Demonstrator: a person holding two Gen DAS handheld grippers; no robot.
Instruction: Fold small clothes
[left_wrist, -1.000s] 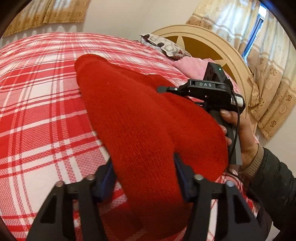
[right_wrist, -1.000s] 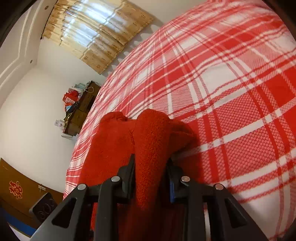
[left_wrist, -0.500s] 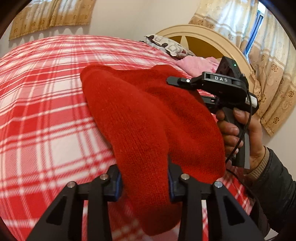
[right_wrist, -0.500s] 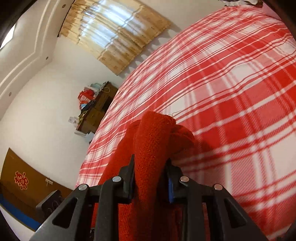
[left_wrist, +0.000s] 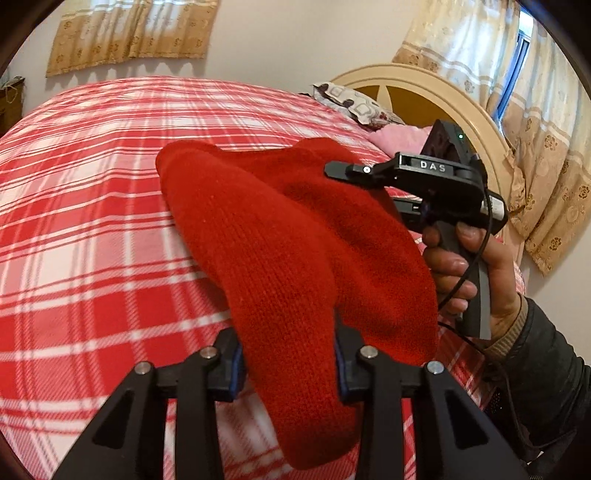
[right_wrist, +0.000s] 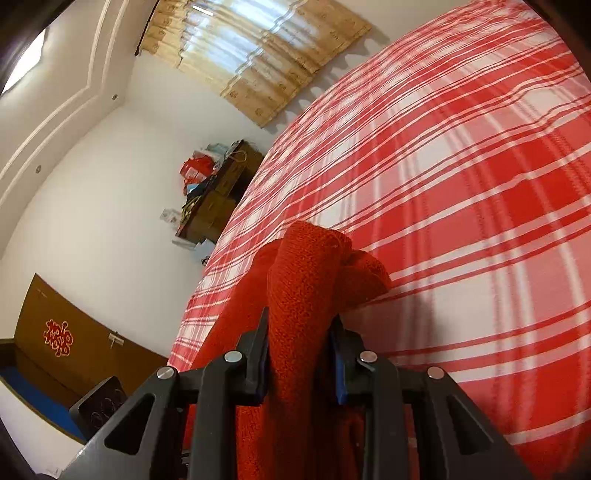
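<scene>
Basically the red knit garment (left_wrist: 280, 266) came up off the bed (left_wrist: 85, 236) over the last second: earlier its far end lay lower against the plaid cover, and at this moment it hung between both grippers as a long draped band, bulk raised, far end apparently just above or brushing the cover (could not tell which). Left hand-held gripper (left_wrist: 288, 363) was clamped on one bunched end, cloth filling the gap between the blue pads and spilling below the fingers. Right hand-held gripper (right_wrist: 300, 354) was likewise clamped on a thick roll of the same knit, jaws pinched tight around it; in the left wrist view its body sat to the right of the cloth, held by the person's right hand (left_wrist: 465, 277). Right camera had tilted up too, showing more wall and the curtain (right_wrist: 255, 62), less cloth on the cover. My read: lift phase of a fold was under way, both ends secured, nothing laid flat yet. Grip looked bunched rather than on a clean edge, so the next lay-down would likely crease unevenly unless the fabric got spread first. Headboard (left_wrist: 417, 96) and pillow (left_wrist: 354, 105) were well clear of it
</scene>
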